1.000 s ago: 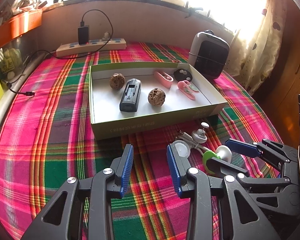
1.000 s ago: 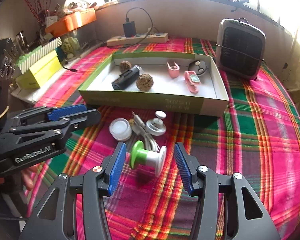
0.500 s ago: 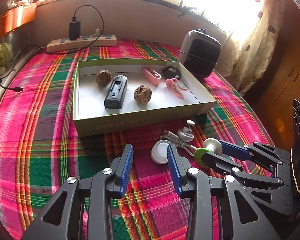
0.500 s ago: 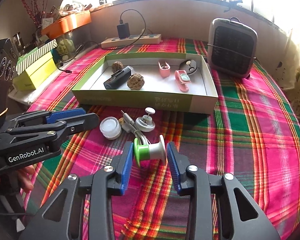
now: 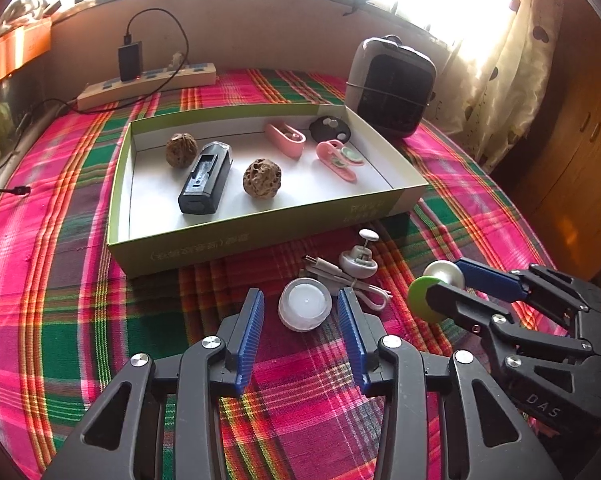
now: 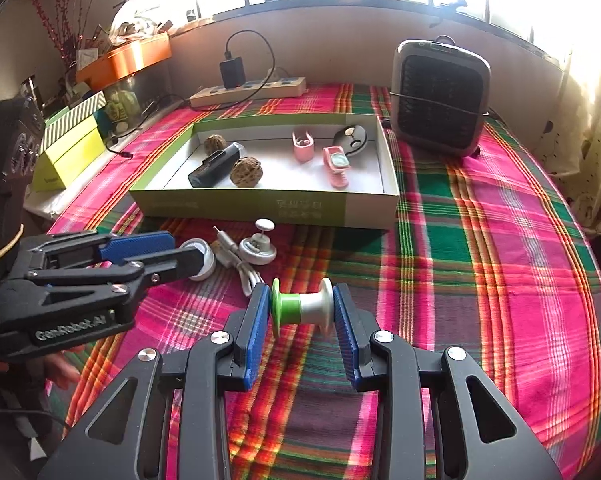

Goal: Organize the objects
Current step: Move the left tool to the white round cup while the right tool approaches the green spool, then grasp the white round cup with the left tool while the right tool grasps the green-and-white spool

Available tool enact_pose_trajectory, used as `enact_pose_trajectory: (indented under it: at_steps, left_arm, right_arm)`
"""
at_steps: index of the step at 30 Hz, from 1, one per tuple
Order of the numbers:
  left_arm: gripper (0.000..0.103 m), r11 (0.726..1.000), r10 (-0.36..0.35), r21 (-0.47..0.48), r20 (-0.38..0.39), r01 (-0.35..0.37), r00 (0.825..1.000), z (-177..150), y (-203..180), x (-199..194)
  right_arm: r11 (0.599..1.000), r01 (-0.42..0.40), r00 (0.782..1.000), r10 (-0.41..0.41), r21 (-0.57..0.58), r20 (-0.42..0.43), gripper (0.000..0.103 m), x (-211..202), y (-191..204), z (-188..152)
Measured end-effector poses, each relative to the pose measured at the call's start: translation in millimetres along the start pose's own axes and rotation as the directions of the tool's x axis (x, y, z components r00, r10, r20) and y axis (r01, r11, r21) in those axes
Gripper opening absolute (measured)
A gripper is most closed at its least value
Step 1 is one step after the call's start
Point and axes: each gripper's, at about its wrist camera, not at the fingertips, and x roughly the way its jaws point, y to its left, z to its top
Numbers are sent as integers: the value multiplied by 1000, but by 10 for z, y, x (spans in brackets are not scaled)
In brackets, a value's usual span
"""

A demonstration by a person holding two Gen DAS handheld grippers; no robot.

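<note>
My right gripper (image 6: 301, 308) is shut on a green and silver spool (image 6: 302, 307), lifted above the plaid cloth; the spool also shows in the left wrist view (image 5: 436, 286). My left gripper (image 5: 300, 310) is open, its jaws either side of a small white round jar (image 5: 305, 307) on the cloth. A white cable (image 5: 342, 276) and a grey knob piece (image 5: 358, 262) lie just beyond. The shallow green box (image 5: 228, 246) holds two walnuts (image 5: 261, 179), a black device (image 5: 206, 182), two pink clips (image 5: 336, 158) and a black fob (image 5: 329, 128).
A grey fan heater (image 5: 390, 86) stands behind the box at the right. A power strip with a charger (image 5: 148, 80) lies at the back. Yellow and striped boxes (image 6: 72, 144) sit on the left ledge. A curtain (image 5: 512, 40) hangs at the right.
My right gripper has closed on the spool and lifted it. My left gripper has moved right and forward, so the white jar now sits between its jaws.
</note>
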Motion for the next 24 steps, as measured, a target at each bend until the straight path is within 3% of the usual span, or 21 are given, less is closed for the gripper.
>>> enact_pose_trajectory:
  at_steps: [17, 24]
  left_arm:
    - [36, 999, 48, 11, -13, -47, 999, 22, -16, 106]
    - [28, 998, 63, 15, -11, -63, 998, 32, 1, 111]
  right_arm:
    - [999, 4, 1000, -3, -37, 12, 34, 8, -2, -12]
    - [999, 11, 1000, -11, -45, 5, 34, 26, 14, -30]
